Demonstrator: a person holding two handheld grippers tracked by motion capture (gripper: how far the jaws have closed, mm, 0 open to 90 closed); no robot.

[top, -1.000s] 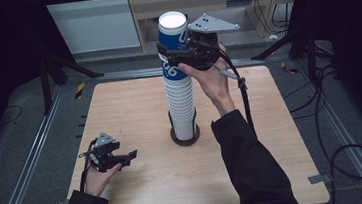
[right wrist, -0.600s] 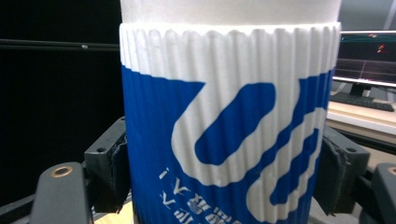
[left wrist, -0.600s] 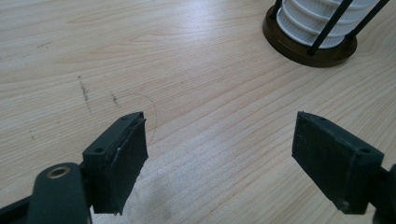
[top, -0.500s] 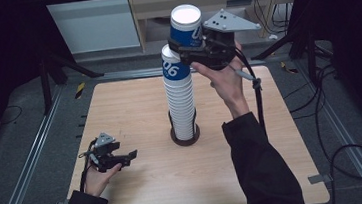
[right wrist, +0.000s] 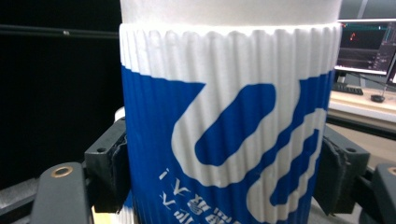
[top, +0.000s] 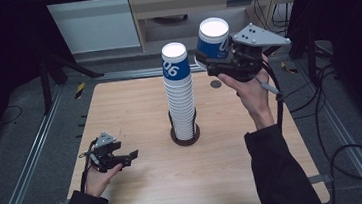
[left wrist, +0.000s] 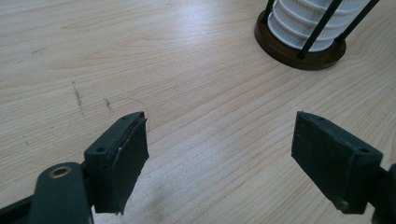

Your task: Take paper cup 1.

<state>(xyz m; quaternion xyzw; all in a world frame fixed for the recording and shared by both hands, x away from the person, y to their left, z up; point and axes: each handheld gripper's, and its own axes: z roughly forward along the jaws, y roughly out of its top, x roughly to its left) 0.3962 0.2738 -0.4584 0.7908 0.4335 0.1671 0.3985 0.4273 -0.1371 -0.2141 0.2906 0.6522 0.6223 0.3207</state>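
High view: right gripper (top: 204,61) is pinching one blue-and-white cup (top: 212,39), already off the tall stack (top: 180,94), many remaining; left gripper (top: 135,154) is resting spread.

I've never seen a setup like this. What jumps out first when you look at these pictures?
The tall stack of cups catches the eye first, standing upright in a round dark holder at the middle of the wooden table. To its right, raised off the table, the right gripper clamps a single blue-and-white cup on both sides. Near the table's front left edge, the left gripper hangs low with its jaws open and nothing between them.
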